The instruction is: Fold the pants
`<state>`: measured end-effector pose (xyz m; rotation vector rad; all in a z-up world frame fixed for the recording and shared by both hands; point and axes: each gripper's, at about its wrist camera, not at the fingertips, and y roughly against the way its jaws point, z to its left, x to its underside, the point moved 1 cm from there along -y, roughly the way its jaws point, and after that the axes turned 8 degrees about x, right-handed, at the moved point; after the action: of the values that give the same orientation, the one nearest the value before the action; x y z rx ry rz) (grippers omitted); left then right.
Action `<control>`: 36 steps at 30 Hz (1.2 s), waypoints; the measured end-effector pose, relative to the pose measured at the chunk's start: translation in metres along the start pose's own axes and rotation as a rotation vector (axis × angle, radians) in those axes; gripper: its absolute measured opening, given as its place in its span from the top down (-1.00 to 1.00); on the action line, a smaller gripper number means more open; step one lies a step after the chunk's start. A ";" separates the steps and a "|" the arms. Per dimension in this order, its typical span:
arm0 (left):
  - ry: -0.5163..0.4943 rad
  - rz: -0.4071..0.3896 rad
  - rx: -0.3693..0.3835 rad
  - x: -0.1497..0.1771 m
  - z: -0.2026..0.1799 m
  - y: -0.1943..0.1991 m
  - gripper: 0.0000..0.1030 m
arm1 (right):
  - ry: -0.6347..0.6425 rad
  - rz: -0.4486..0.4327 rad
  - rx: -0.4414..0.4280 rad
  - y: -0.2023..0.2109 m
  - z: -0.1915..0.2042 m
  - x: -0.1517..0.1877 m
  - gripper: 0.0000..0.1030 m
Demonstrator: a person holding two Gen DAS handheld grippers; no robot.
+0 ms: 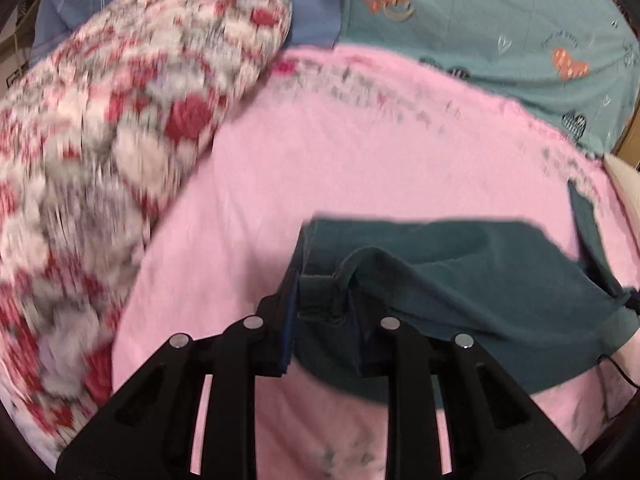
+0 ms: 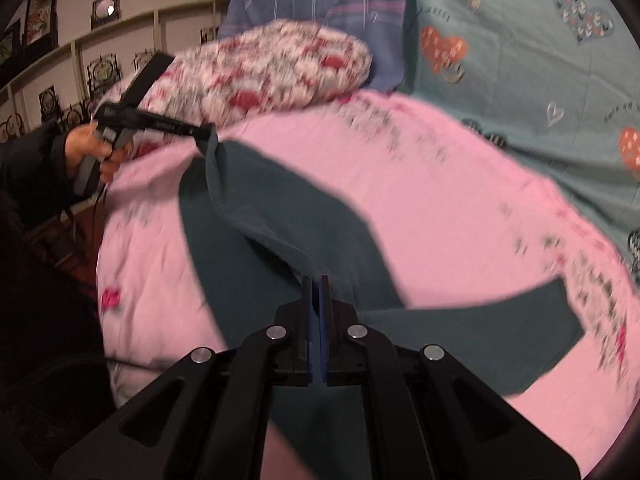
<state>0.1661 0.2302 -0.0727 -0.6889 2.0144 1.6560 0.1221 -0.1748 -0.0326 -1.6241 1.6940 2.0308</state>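
Gripping both ends: left gripper fingers clamp a bunched edge of the teal pants; right gripper fingers nearly closed on another edge; pants partly lifted over pink bedspread; frames blurred.

Right gripper jaws pinch teal pants on pink sheet.

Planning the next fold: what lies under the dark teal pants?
The dark teal pants lie on a pink bedsheet, which shows on all sides. Both the left gripper and right gripper pinch raised edges. Anything beneath the fabric itself is covered.
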 end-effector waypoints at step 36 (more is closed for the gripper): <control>-0.049 0.005 -0.087 0.036 -0.011 -0.016 -0.10 | 0.000 0.001 0.050 -0.014 0.048 0.005 0.22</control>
<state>0.1483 0.2134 -0.1053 -0.6667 1.9218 1.7549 0.0964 -0.1365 -0.0526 -1.6089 1.7313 1.9724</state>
